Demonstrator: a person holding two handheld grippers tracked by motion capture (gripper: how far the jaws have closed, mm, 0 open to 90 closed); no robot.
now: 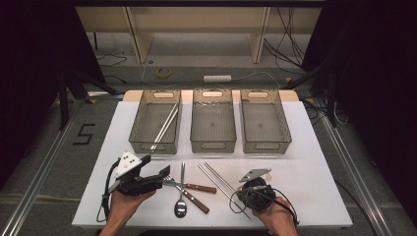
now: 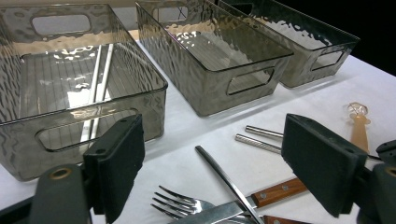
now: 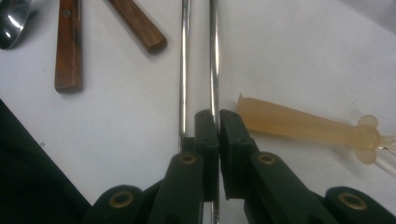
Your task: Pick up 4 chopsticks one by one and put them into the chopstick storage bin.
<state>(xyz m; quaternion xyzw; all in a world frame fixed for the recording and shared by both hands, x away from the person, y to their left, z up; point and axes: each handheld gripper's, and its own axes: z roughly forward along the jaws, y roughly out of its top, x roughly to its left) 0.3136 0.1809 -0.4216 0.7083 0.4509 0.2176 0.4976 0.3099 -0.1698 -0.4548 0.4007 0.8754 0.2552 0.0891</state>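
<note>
Two metal chopsticks [image 1: 219,179] lie side by side on the white table [image 1: 305,162], right of centre. My right gripper [image 3: 218,122] is shut on the near end of the right chopstick [image 3: 214,56]. The other chopstick [image 3: 184,56] runs just beside the left jaw. In the high view the right gripper [image 1: 244,194] sits at the chopsticks' near end. My left gripper [image 1: 164,176] is open and held low over the fork [image 2: 180,205], with nothing between its pads [image 2: 121,158].
Three smoky clear bins [image 1: 213,120] stand in a row at the back. The left bin [image 1: 142,123] holds a pair of chopsticks [image 1: 164,125]. A spoon [image 1: 180,206] and two wood-handled utensils [image 1: 196,188] lie crossed in the middle. A pale amber plastic handle [image 3: 299,123] lies right of my right gripper.
</note>
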